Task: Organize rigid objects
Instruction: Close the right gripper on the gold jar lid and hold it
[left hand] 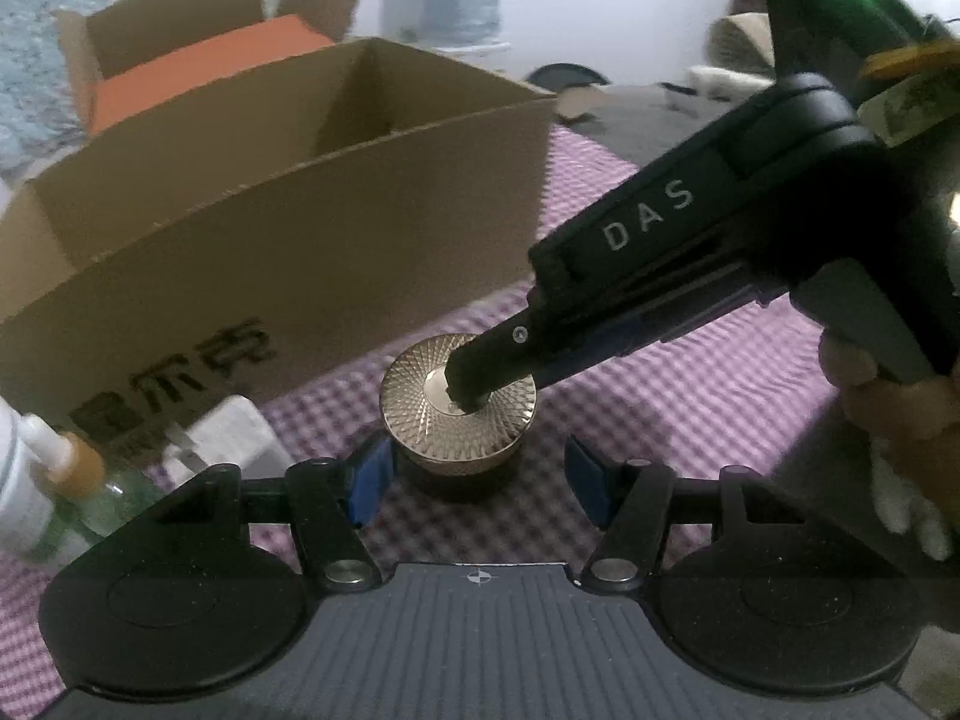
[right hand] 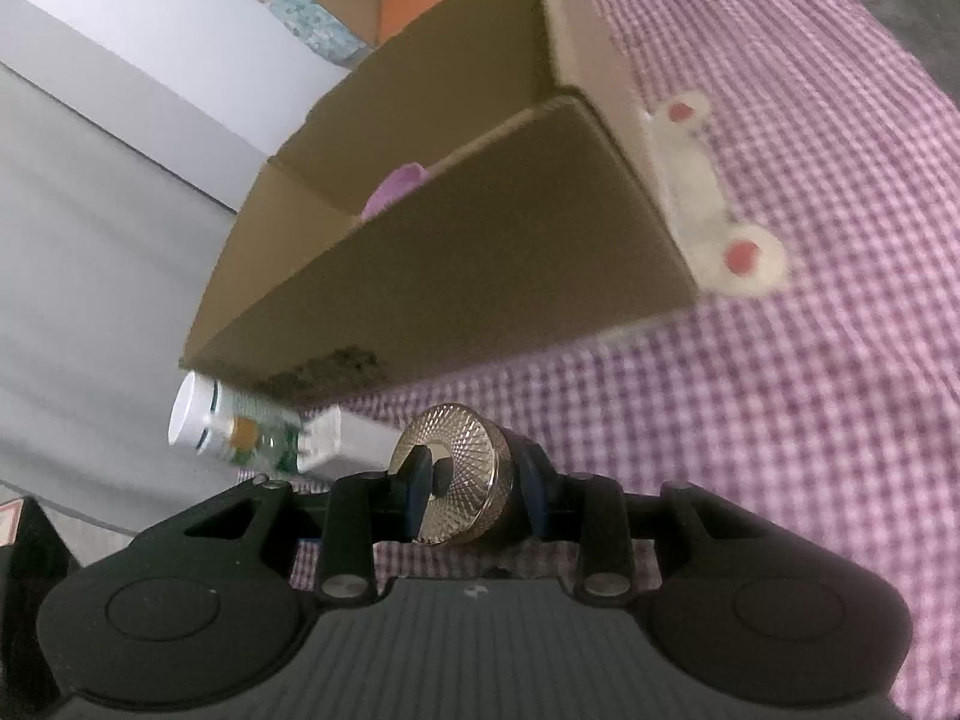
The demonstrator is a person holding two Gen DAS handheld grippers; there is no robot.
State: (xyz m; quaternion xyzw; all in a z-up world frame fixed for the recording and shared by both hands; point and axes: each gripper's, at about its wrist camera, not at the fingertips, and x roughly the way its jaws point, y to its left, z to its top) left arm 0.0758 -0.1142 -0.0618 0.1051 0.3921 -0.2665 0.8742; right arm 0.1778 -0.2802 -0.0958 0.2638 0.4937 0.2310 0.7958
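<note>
A small dark jar with a gold patterned lid stands on the purple checked cloth, just in front of an open cardboard box. My left gripper is open, its blue pads on either side of the jar's base without touching. My right gripper comes in from the upper right and presses on the lid. In the right wrist view my right gripper is shut on the jar, one finger on the lid's top, the other on its base. The box lies beyond it.
A white bottle, a green glass bottle and a white plug lie left of the jar. A second box with an orange item stands behind. A cream toy with red dots lies beside the box.
</note>
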